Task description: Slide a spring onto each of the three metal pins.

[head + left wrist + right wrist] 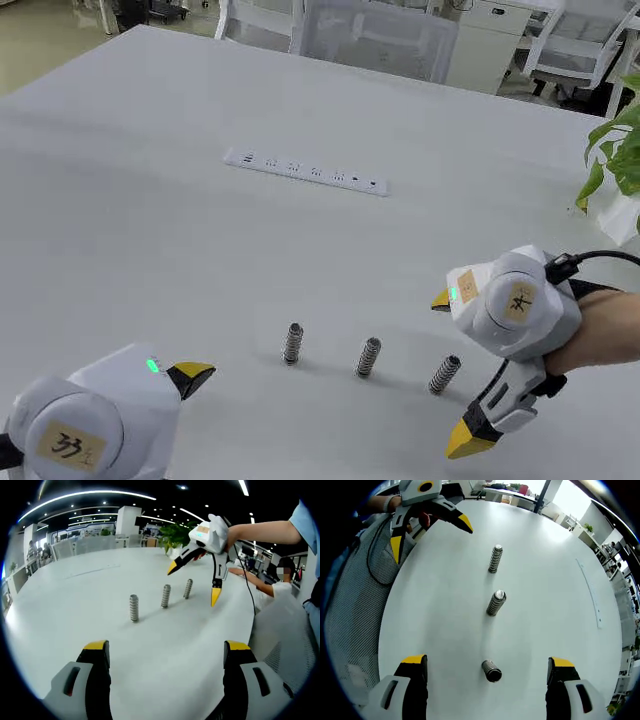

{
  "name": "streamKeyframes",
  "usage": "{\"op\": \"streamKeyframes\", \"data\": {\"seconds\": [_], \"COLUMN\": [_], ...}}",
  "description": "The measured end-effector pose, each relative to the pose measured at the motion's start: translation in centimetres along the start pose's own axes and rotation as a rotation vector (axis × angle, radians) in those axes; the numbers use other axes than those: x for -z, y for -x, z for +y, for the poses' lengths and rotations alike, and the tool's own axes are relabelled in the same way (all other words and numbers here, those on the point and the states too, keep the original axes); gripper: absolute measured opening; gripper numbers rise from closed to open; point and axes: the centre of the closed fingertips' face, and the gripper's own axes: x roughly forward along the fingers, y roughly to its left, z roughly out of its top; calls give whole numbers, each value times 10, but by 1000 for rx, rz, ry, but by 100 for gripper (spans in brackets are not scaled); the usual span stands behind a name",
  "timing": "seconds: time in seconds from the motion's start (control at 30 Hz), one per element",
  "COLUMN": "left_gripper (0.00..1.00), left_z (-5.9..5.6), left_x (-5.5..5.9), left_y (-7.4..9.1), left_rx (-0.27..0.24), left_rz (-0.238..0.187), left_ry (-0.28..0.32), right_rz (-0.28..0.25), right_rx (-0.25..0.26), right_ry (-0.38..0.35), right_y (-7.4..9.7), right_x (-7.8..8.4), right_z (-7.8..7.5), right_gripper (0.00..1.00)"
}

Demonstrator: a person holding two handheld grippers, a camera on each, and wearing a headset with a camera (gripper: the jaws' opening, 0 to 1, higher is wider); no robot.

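Left gripper: nearest the person, at 8 o'clock from the row of springs in the head view. Its fingers are spread wide and hold nothing.
Right gripper: at 3 o'clock from the row, hanging just above the table. Its fingers are spread with one on either side of the right spring, and neither touches it.
Where the springs are: three stand in a row near the front of the table, well apart from each other. The middle spring and the left spring sit at 9 o'clock from the right one.
Progress: the task looks done or all but done. In the right gripper view a round pin head shows at the top of the middle spring, and the left spring has one too. The right spring shows a dark hollow top there, so I cannot tell whether a pin is inside it.
Left to do: at most, checking or seating the right spring.
Long axis: each spring stands on end with its length pointing up from the table. The row itself runs from 9 to 3 o'clock.
Power strip: flat on the table at 12 o'clock, well beyond the springs.
Plant: at 2 o'clock, by the table's far edge.
Chairs: past the far edge, at 12 o'clock.
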Motion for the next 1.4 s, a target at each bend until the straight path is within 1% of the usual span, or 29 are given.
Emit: {"op": "streamKeyframes", "data": {"seconds": [0.07,0.13,0.17,0.3,0.4,0.6,0.67,0.73,0.8,0.9,1.07,1.2,1.27,1.4], "left_gripper": [94,94,95,96,96,97,97,96,96,96,96,96,95,95], "left_z": [1,2,2,5,6,10,11,13,13,16,18,19,19,19], "left_x": [-3,-5,-7,-11,-14,-18,-19,-20,-22,-21,-18,-17,-15,-11], "left_y": [0,0,0,-1,-2,-1,0,1,3,4,7,8,9,11], "left_rx": [0,-1,-1,-7,-2,-11,-14,-21,-24,-31,-39,-42,-40,-39], "left_rz": [-9,-22,-32,-41,-55,-61,-63,-71,-76,-73,-67,-65,-58,-45], "left_ry": [3,11,14,18,22,10,10,-1,-12,-24,-21,-15,-20,-20], "right_rz": [-21,-35,-44,-75,-119,-172,-187,-229,-250,-292,-344,-365,-379,-393], "right_rx": [17,22,26,35,41,45,66,75,86,118,162,182,191,221], "right_ry": [-37,-53,-72,-117,-168,-231,-243,-285,-301,-334,-391,-421,-452,-487], "right_y": [2,4,5,10,13,18,20,23,27,33,44,50,54,59], "right_x": [1,2,3,5,5,9,11,8,8,8,11,16,19,28], "right_z": [-1,-1,-1,3,9,23,26,29,32,37,44,53,59,67], "right_gripper": [100,100,100,100,100,100,100,100,100,100,100,100,100,100]}}
